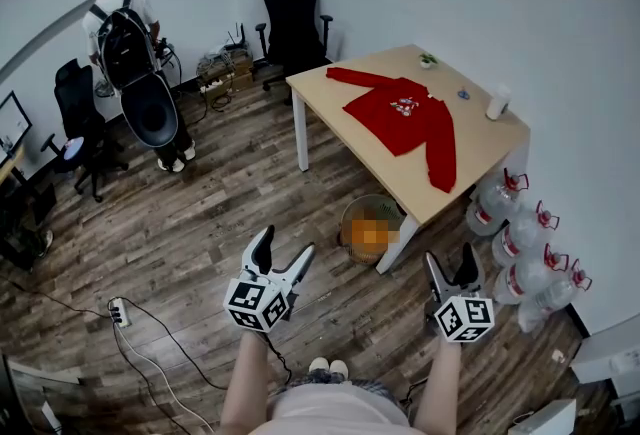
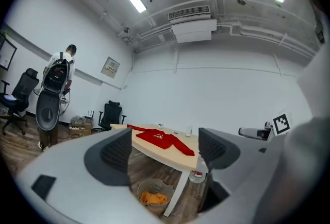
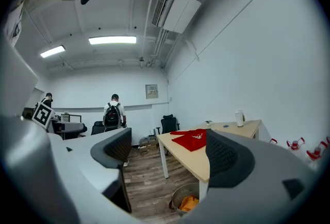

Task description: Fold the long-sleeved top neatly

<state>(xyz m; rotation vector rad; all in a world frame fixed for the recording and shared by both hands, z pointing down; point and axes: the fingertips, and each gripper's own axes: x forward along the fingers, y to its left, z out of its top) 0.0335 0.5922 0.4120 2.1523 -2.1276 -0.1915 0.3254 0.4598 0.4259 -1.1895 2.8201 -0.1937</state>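
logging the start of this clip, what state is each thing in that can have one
red top: spread flat on the table, unfolded
left gripper: open, nothing between the jaws
right gripper: open, nothing between the jaws
basket: upright under the table, something orange inside
water bottles: standing upright
white container: upright on the table

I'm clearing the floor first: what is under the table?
A mesh basket stands on the floor by the table's near leg, holding a crumpled orange heap. The heap covers whatever lies beneath it.
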